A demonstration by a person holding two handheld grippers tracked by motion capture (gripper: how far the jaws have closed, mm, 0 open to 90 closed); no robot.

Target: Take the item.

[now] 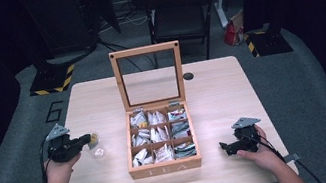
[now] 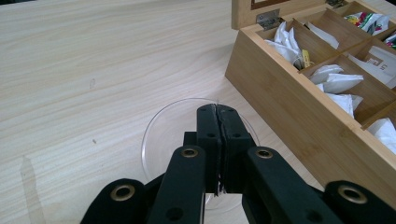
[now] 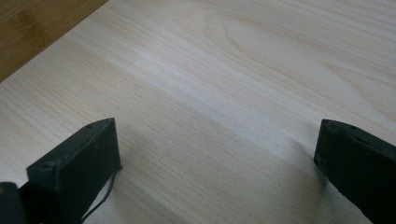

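An open wooden tea box (image 1: 165,168) stands mid-table, its glass lid (image 1: 143,50) upright and its compartments holding tea bags (image 1: 160,133). Left of it sits a clear round glass (image 1: 98,152). My left gripper (image 1: 89,139) hovers just over the glass (image 2: 159,135). In the left gripper view my left gripper (image 2: 217,112) has its jaws pressed together on a thin white sliver. A small yellowish tea bag (image 1: 92,140) shows at its tip. The box wall (image 2: 280,93) lies to its right. My right gripper (image 1: 226,147) rests on the table right of the box. In its own view my right gripper (image 3: 217,154) is open, with bare wood between the jaws.
A small black disc (image 1: 188,76) sits in the table behind the box's right side. Beyond the table stand a black folding chair (image 1: 180,12) and a red bag (image 1: 232,33). Bare wood runs along the table's (image 1: 96,98) left and right sides.
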